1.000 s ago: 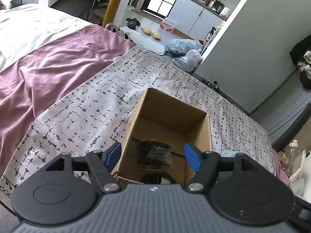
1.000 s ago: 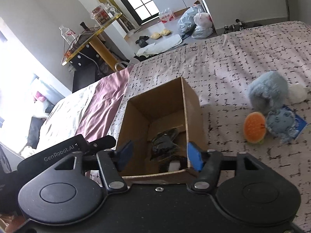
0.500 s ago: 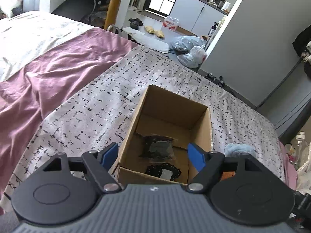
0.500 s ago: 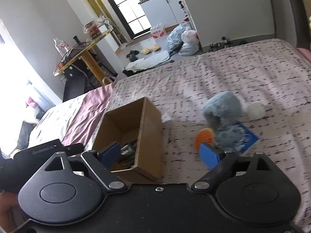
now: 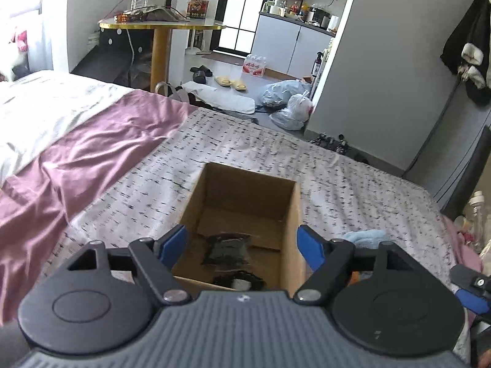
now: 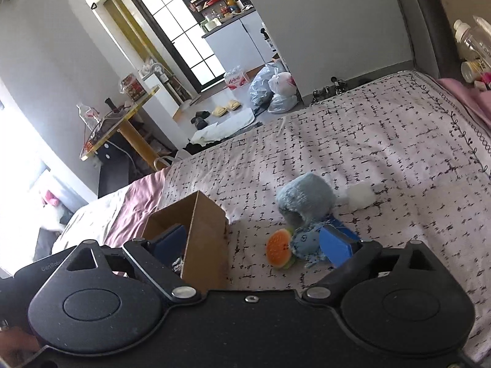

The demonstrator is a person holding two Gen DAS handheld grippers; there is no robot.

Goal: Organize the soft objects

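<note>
An open cardboard box (image 5: 276, 196) (image 6: 204, 239) stands on the patterned bedspread (image 6: 353, 141). A dark soft item (image 5: 228, 250) and a black one (image 5: 239, 280) lie inside it. My left gripper (image 5: 242, 245) is open and empty, held over the box's near edge. My right gripper (image 6: 254, 243) is open and empty, above the bed between the box and the toys. To the box's right lie a grey-blue plush (image 6: 305, 197), an orange round toy (image 6: 278, 247), a small blue plush (image 6: 305, 242) and a white fluffy ball (image 6: 360, 196). A pale blue plush (image 5: 366, 235) shows behind my left gripper's right finger.
A mauve sheet (image 5: 92, 156) covers the bed's left half. Beyond the bed's foot are a round gold-edged table (image 5: 162, 24), slippers and plastic bags (image 5: 291, 107) on the floor. Bottles (image 6: 472, 40) stand by the headboard on the right.
My right gripper has swung right, from over the box to the toys beside it. My left gripper has drawn back and tilted up, so more of the room shows.
</note>
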